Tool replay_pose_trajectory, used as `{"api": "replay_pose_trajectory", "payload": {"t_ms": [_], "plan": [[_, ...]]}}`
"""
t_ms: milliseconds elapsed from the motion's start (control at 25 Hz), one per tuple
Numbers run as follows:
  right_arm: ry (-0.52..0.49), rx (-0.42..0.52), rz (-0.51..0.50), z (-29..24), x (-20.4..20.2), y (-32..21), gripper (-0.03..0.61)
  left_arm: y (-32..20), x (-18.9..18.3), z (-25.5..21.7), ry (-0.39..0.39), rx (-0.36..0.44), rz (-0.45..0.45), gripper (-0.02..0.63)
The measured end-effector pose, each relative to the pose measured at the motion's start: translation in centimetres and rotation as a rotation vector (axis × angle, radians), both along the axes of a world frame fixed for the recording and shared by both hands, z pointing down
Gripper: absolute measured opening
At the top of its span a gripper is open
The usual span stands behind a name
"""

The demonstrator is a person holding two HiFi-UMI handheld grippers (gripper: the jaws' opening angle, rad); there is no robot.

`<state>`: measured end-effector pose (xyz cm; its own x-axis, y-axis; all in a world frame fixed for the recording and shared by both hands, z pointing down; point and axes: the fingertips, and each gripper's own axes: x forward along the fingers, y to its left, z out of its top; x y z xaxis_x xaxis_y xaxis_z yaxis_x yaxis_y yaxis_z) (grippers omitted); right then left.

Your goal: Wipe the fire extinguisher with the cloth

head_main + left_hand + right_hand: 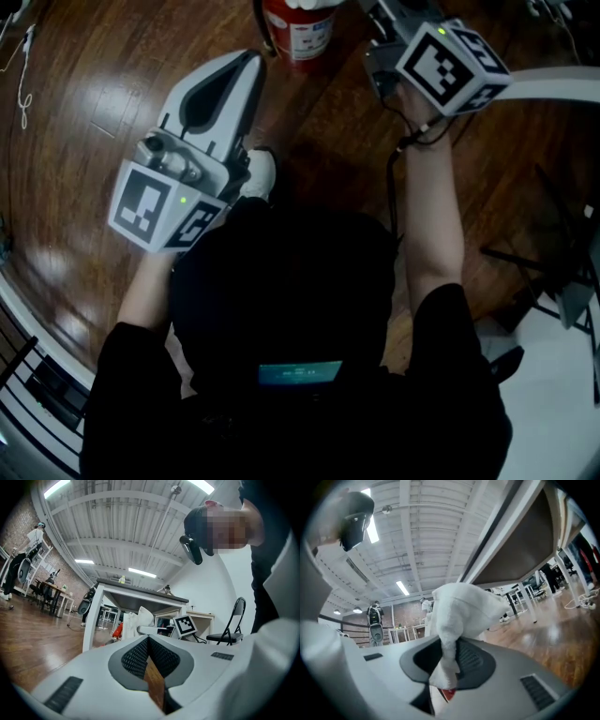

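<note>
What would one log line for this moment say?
left gripper: shut, empty | right gripper: shut on cloth | fire extinguisher: on floor

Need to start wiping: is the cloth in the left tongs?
No, the white cloth is pinched in the right tongs; the left tongs are shut on nothing.

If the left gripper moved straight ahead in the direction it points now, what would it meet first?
Most likely the white cloth held by the right gripper, beside the red fire extinguisher; depth is hard to judge.
</note>
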<state>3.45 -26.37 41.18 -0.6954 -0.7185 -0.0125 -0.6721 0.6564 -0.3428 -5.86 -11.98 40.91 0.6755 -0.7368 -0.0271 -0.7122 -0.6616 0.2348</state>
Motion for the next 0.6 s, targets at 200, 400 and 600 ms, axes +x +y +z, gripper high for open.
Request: {"api": "replay_pose_trajectory", "payload": {"t_ms": [200, 400, 600], "plan": [[0.092, -0.030, -0.025, 2.9, -3.5, 0.2, 0.094, 0.0, -0.3, 0.1, -0.003, -0.004, -0.007, -0.002], [0.131, -0.083, -0.058, 7.6, -4.7, 2.2, 0.094, 0.1, -0.9, 0.5, -0.003, -0.009, -0.011, -0.002], [0.125, -0.111, -0.069, 10.5, -4.8, 4.0, 0.094, 0.0, -1.0, 0.5, 0.002, -0.010, -0.010, -0.002]]}}
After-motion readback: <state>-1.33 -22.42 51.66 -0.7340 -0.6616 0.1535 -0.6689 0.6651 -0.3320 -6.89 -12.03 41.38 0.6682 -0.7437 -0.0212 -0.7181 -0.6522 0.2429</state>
